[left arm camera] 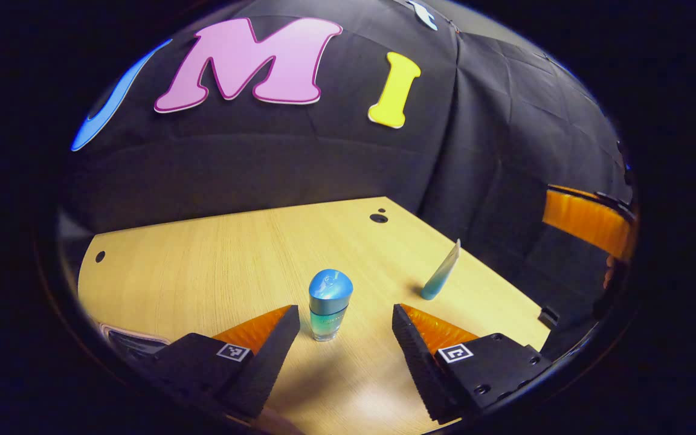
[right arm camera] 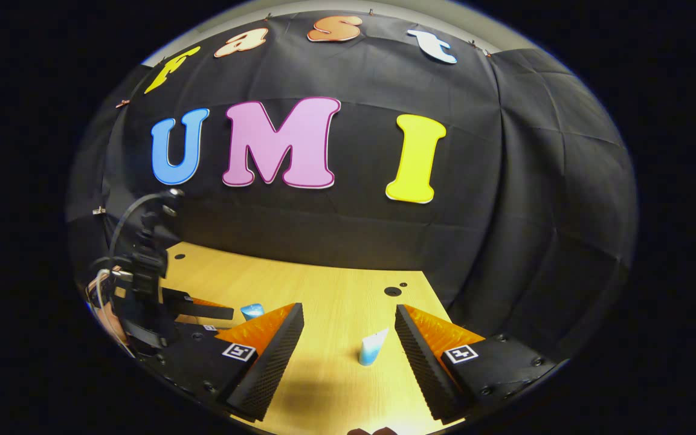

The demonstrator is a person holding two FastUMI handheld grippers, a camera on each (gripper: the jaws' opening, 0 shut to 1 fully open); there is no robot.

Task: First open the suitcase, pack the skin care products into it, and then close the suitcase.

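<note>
Packing step, judged from the scene: on the pale wooden table (left arm camera: 215, 266), both open-jawed grippers face products not yet grasped. The left gripper (left arm camera: 342, 323) brackets the upright blue-capped glass bottle (left arm camera: 330, 305), calling for closure; the right gripper (right arm camera: 348, 329) frames the small blue-and-white tube (right arm camera: 372, 347), standing right of that bottle.

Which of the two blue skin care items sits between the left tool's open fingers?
The squat bottle with the rounded blue cap, standing upright between the left tool. The other, a slim tube, stands on its cap farther right.
</note>
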